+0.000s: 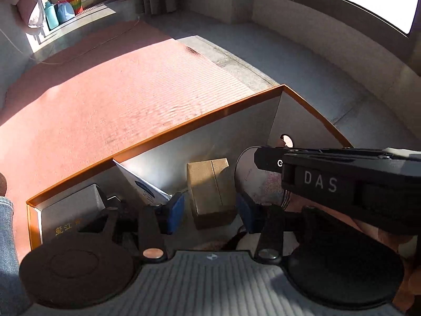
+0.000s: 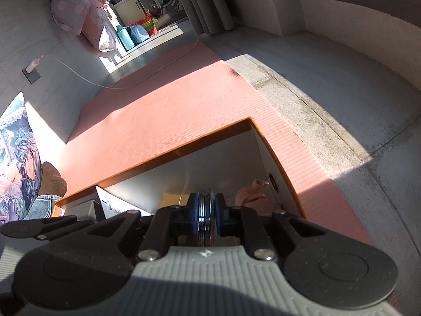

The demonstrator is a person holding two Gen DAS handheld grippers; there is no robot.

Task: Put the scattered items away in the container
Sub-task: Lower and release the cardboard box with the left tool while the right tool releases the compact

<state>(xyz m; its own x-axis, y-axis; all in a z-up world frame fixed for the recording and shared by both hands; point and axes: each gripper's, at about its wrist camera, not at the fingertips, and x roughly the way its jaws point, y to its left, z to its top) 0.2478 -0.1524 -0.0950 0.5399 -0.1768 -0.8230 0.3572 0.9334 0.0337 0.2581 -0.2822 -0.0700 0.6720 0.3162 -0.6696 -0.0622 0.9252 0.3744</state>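
An orange-rimmed box [image 1: 184,123] with white inner walls sits on a pink mat; it also shows in the right wrist view [image 2: 168,155]. Inside lie a tan carton [image 1: 210,189], a white booklet [image 1: 142,187] and a grey box [image 1: 76,205]. My left gripper [image 1: 210,210] is open above the box, its blue pads on either side of the tan carton. My right gripper [image 2: 206,210] is shut on a stack of shiny discs [image 2: 206,205] held on edge over the box. The discs [image 1: 252,176] and the right gripper's black body show in the left wrist view.
The pink mat [image 1: 118,92] lies on a grey floor, with a stone ledge [image 2: 302,100] to the right. A pink toy [image 2: 250,194] lies in the box's right corner. A printed cushion [image 2: 15,158], bottles [image 2: 126,36] and a cable [image 2: 92,81] are at the left and back.
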